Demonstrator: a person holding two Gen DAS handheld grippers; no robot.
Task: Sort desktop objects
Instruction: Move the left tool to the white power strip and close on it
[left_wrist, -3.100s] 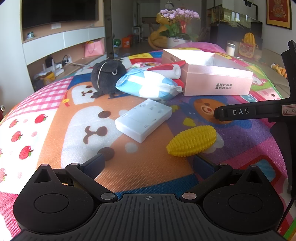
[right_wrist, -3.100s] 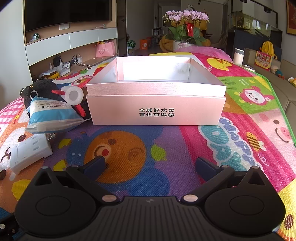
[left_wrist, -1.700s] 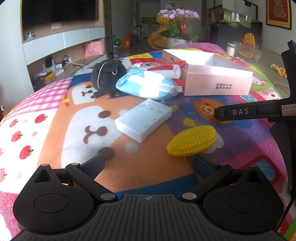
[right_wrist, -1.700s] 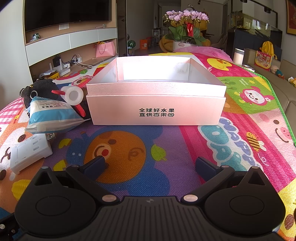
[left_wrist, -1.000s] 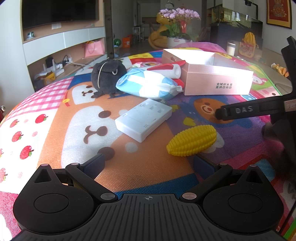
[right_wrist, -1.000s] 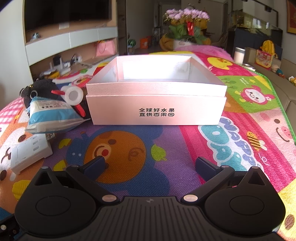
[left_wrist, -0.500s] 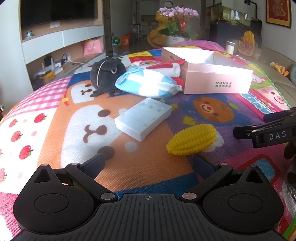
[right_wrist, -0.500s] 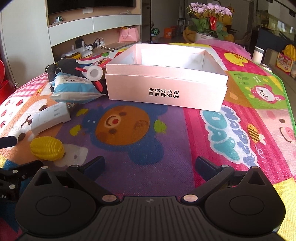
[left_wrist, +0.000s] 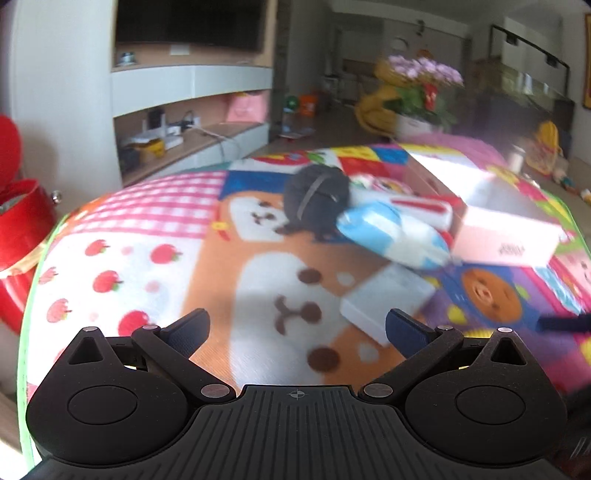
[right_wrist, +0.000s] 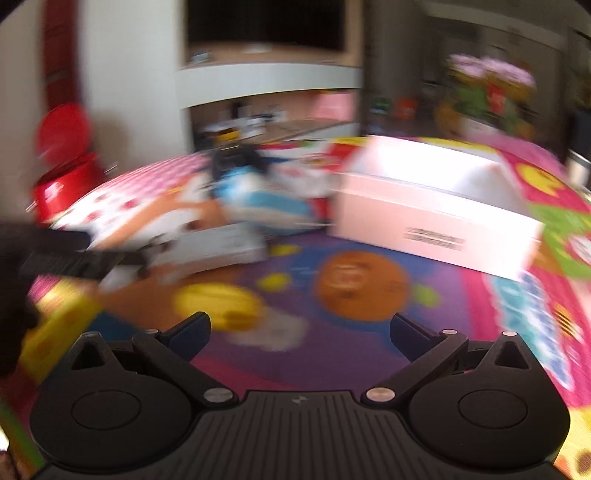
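The yellow corn toy lies at eleven o'clock off the empty, spread right gripper (left gripper equally wide, farther).

Pink box, left wrist view: dark print on the front face, too blurred to read.
Pink box, right wrist view: two dark lines of print on the front face, smeared by motion, unreadable.
Elsewhere: no legible text, label, brand, number or sign in either view.
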